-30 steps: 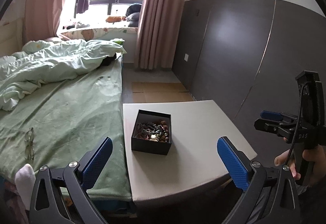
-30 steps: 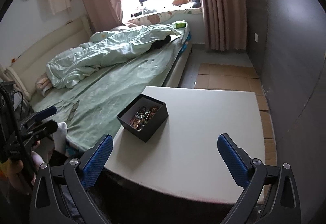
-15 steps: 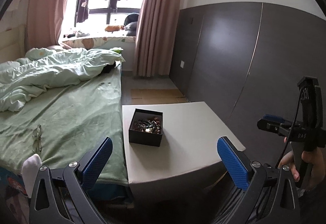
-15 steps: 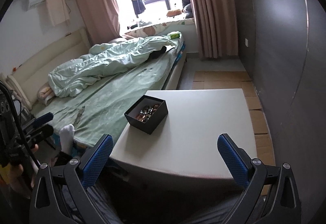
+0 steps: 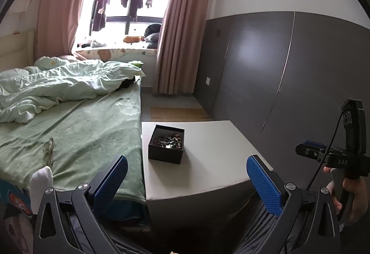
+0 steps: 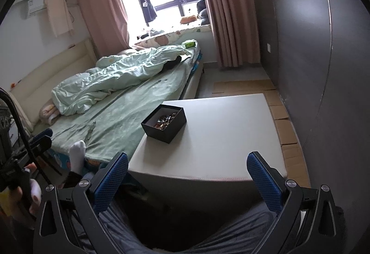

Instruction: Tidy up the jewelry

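Up close, the left gripper (image 5: 186,178) has its blue pads spread wide apart, gripping nothing and touching nothing. The right gripper (image 6: 187,177) is likewise fully spread and empty. Both hang in the air short of the table's (image 5: 215,161) near edge. Beyond them, a black box (image 5: 166,147) full of beaded jewelry (image 5: 168,139) sits on the table, near the side that meets the bed (image 5: 76,129). A pair of glasses (image 5: 48,151) lies on the bed, well apart from the box.
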`<state>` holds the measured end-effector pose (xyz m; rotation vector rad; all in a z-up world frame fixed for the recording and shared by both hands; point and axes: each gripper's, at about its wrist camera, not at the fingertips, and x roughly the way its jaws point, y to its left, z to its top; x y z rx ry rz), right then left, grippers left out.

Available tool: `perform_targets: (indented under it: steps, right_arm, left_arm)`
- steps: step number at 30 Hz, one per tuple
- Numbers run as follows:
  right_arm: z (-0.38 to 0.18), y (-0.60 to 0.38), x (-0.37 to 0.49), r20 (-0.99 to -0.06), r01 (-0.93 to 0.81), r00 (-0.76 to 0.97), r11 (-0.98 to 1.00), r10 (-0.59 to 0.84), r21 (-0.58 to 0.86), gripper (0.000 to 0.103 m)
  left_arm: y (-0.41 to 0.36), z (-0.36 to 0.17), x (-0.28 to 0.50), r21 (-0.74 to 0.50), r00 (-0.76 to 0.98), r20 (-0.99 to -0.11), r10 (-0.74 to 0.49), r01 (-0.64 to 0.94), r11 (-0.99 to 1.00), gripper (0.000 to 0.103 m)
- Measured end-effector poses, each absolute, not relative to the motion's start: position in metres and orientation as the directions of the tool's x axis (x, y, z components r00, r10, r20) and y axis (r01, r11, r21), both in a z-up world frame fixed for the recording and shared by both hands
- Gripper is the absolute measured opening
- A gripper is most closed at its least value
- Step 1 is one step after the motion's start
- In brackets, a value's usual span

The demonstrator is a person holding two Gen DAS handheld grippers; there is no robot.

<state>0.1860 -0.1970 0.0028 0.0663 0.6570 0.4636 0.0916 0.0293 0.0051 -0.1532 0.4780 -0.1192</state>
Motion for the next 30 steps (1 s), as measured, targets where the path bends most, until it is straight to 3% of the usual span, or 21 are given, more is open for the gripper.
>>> perform_targets:
  steps: [30]
  right_arm:
    - [-0.005, -0.202, 0.184, -0.565, -0.377, 0.707, 0.903, 0.425, 0.207, 0.102]
  left_arm:
    - [0.022, 0.006, 0.080, -0.118, 0.897, -0.433, -0.091, 0.044, 0.992, 0.103]
